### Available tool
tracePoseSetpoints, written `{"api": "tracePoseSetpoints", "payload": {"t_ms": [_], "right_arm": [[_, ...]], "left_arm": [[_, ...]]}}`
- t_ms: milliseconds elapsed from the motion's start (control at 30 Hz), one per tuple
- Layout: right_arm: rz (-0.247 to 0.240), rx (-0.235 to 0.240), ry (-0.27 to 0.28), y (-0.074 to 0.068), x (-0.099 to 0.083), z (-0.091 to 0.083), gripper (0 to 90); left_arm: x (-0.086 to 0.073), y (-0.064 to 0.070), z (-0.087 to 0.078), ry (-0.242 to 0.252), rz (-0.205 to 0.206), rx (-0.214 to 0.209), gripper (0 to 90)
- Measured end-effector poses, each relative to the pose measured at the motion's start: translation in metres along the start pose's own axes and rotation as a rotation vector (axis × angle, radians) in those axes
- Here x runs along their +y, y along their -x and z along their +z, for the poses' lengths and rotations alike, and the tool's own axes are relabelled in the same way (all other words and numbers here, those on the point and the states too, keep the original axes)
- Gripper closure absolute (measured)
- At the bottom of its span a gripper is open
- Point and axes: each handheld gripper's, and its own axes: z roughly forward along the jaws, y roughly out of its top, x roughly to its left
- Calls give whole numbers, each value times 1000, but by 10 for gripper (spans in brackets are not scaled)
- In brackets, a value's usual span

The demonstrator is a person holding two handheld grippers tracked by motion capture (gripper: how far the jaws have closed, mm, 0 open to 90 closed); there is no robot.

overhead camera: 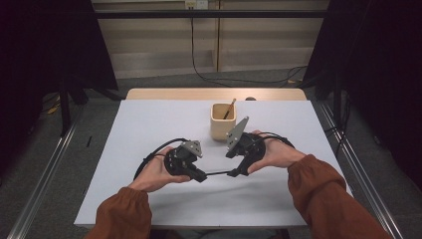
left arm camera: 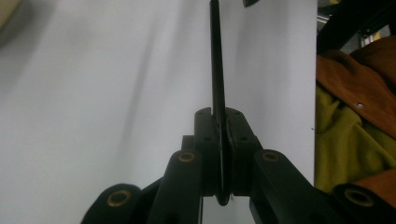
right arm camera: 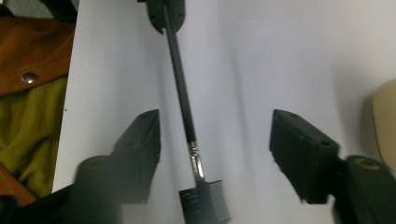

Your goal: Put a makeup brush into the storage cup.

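Tongs on our left gripper [overhead camera: 199,175] are clenched on the handle end of a slim black brush [left arm camera: 216,70], the shaft pinched flat between both pads, as the left gripper view shows. Our right gripper [overhead camera: 238,172] has its tongs released and spread wide, one jaw on either side of the brush's head [right arm camera: 205,200], a small comb-and-bristle tip behind a metal ferrule, without touching it. The brush is held just above the white tabletop [overhead camera: 149,124], spanning the gap between the two grippers, nearer to us than the wooden cup [overhead camera: 222,121]. We judge the pick-up done and a handover or regrasp in progress: the right tongs have yet to close, and the brush has yet to travel to the cup, if that is where it belongs. That cup already holds a thin stick-like tool [overhead camera: 229,108] leaning toward its far side, so the opening is partly taken. Between brush and cup nothing lies on the surface; the right gripper's grey plate [overhead camera: 238,130] rises just in front of the cup and could crowd the approach.
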Motion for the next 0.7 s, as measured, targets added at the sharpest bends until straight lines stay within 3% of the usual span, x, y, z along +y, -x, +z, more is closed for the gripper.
{"api": "tracePoseSetpoints", "payload": {"t_ms": [233,400,500,700], "right_arm": [[34,-23,63,-2,-10,-4,190],[82,-53,141,-5,-14,-11,81],[100,-65,169,-6,-17,-13,62],[128,-96,228,-8,-26,-17,27]], "left_arm": [[-2,0,0,21,-12,10,852],[-5,1,-4,39,-18,33,852],[-6,4,-4,41,-17,50,852],[-11,6,-3,53,-22,43,852]]}}
